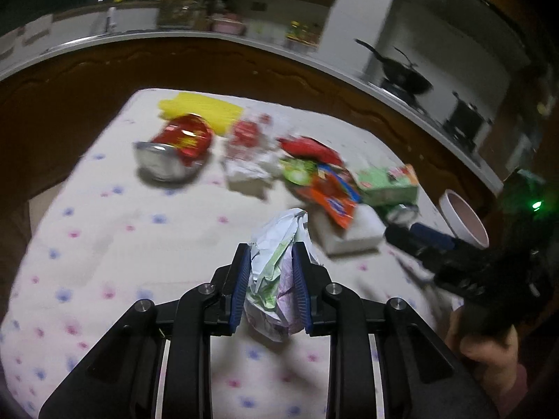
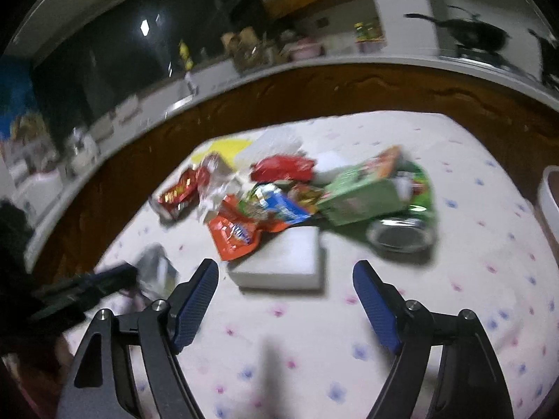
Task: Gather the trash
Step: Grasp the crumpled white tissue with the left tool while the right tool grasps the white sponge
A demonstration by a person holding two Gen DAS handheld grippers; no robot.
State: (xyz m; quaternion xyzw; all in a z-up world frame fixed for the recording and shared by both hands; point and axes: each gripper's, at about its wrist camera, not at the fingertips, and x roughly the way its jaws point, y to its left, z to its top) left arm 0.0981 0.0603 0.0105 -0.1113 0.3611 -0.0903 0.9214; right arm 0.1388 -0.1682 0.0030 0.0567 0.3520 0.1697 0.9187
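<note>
- Legibility: both views are smeared by motion; print on every wrapper is unreadable, and the counter items in the background are only shapes.
- Cut off: a white bin (image 1: pixel 463 220) shows only part of its rim at the right edge of the table (pinkish inside); in the right wrist view just a sliver appears.
- Surface: a table under a white cloth (image 1: pixel 115 244) with small pink and blue flower prints; behind it a dark wood panel and a grey kitchen counter (image 1: pixel 146 36), with a black pan (image 1: pixel 405 75) on the stove at far right.
- Trash, left to right: red snack bag (image 1: pixel 174 146) lying open, silver inside; yellow sheet (image 1: pixel 202 110) behind it; red-and-white wrapper (image 1: pixel 246 150); red packet (image 1: pixel 311 150); orange packet (image 1: pixel 335 199) resting on a white block (image 1: pixel 351 235); green carton (image 1: pixel 391 181); green can (image 2: pixel 407 223) on its side just beside the carton.
- Left gripper (image 1: pixel 272 286): blue pads clamped on a crumpled paper wrapper (image 1: pixel 279 272) (white, green and purple), held above the cloth.
- Right gripper (image 2: pixel 286 300): jaws spread wide, holding nothing, pointing at the white block.
</note>
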